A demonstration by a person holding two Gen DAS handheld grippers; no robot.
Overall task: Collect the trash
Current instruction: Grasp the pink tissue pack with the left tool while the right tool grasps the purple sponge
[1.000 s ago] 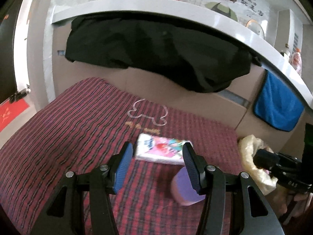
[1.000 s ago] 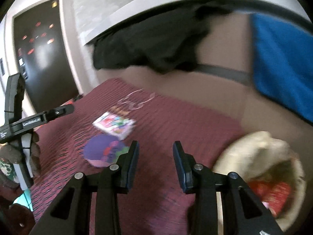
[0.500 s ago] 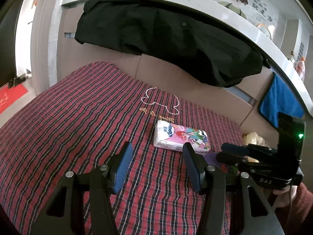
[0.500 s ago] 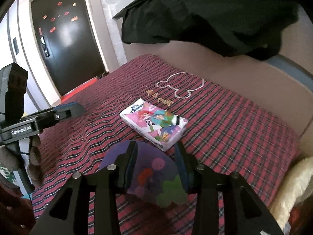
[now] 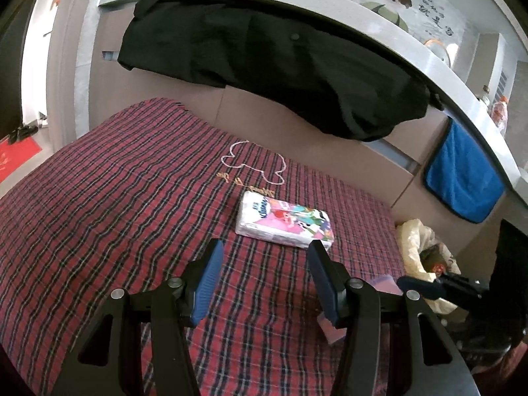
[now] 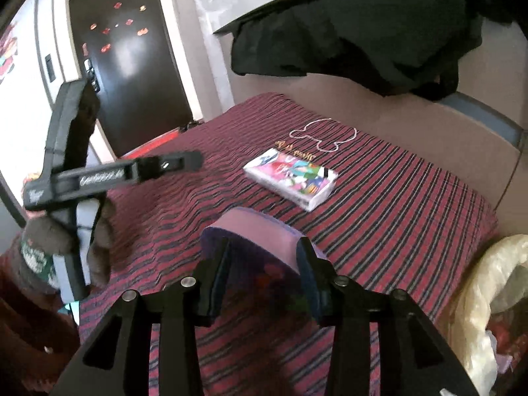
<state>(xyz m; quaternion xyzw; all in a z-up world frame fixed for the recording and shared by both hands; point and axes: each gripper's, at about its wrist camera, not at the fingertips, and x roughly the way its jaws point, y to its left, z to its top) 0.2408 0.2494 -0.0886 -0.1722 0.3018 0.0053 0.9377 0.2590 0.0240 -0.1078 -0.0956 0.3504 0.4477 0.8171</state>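
Note:
A purple paper cup (image 6: 260, 241) lies on its side between my right gripper's fingers (image 6: 264, 264), which are closed against its sides, just above the plaid bedspread (image 6: 396, 204). In the left wrist view only a bit of the cup (image 5: 382, 283) shows behind my finger. My left gripper (image 5: 264, 270) is open and empty above the bedspread (image 5: 115, 198), just short of a colourful tissue pack (image 5: 285, 222). The pack also shows in the right wrist view (image 6: 292, 176). A yellowish trash bag (image 5: 419, 247) with wrappers inside sits at the bed's right edge, also in the right wrist view (image 6: 488, 297).
A black garment (image 5: 280, 76) hangs over the headboard shelf. A blue towel (image 5: 462, 181) hangs at the right. A dark door (image 6: 125, 59) is at the far left. My left gripper shows in the right wrist view (image 6: 132, 171), my right gripper in the left wrist view (image 5: 439, 288).
My right gripper has moved onto the purple cup and closed on its sides. My left gripper has drawn back and left, away from the cup.

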